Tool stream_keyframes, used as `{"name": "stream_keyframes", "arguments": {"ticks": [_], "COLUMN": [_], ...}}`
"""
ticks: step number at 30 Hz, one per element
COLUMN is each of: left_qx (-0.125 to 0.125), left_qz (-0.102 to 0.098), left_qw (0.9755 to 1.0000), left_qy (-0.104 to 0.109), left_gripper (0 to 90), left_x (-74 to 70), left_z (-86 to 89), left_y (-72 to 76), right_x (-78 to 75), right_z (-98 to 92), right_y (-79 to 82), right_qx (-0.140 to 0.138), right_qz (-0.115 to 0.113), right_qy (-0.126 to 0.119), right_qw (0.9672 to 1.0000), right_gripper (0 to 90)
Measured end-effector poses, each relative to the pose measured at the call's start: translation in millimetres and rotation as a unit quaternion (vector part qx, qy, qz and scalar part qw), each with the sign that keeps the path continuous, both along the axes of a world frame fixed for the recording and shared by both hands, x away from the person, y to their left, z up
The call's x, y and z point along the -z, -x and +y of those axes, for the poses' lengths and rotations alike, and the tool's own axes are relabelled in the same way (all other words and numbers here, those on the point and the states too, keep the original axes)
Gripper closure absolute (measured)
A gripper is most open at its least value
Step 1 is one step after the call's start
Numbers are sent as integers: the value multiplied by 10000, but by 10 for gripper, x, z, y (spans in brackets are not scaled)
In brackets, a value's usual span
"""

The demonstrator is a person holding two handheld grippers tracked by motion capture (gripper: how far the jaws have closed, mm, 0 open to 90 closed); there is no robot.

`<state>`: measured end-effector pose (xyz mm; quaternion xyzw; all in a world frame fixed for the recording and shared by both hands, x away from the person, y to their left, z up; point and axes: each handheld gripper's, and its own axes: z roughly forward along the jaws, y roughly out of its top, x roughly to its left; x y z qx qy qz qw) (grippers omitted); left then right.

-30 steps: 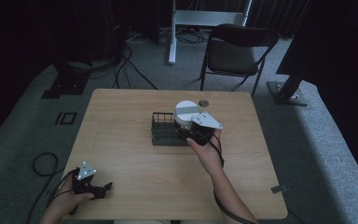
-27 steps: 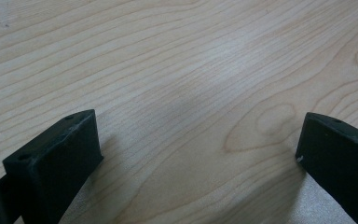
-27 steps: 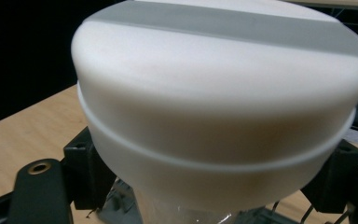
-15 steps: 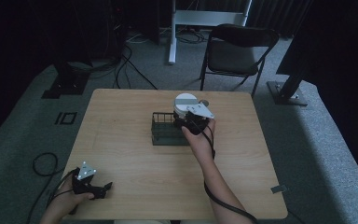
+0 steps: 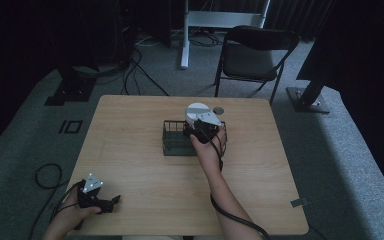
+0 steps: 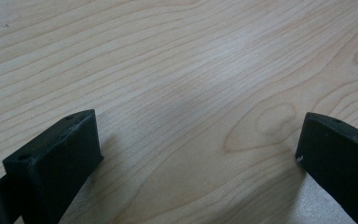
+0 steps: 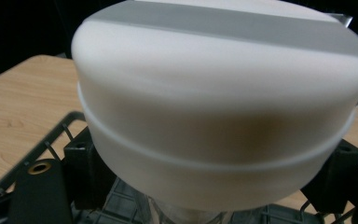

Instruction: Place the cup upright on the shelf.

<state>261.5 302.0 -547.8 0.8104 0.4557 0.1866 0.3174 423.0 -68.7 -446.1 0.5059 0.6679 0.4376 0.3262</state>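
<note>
Right gripper point(image 5: 196, 131) clamps white lid point(image 7: 221, 102) over wire basket point(image 5: 172, 140); label unreadable, perhaps blank. Left gripper point(image 5: 111, 201) open, on table point(image 5: 130, 120).

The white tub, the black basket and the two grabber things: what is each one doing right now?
White tub: upright, lid on, over the wire basket, between the right gripper's jaws.
Wire basket: upright on the table.
Right gripper: jaws on either side of the tub; whether they pinch it is not clear.
Left gripper: open, empty, low over bare wood.
Folding chair: unfolded, empty.
</note>
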Motion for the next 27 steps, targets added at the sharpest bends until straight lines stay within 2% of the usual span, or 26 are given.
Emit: {"name": "stream_keyframes", "arguments": {"ticks": [8, 17, 27], "left_qx": [-5, -4, -3], "left_qz": [0, -1, 0], "left_qw": [10000, 10000, 10000], "left_qy": [2, 2, 1], "left_gripper": [1, 1, 1], "left_x": [0, 0, 0], "left_z": [0, 0, 0], "left_y": [0, 0, 0], "right_x": [84, 191, 245], "right_z": [32, 46, 81], "right_y": [-20, -28, -38], "right_qx": [78, 131, 142], "right_qz": [108, 196, 298], "right_qy": [-65, -27, 111], "right_qw": [9999, 9997, 9994], "right_gripper": [186, 186, 186]}}
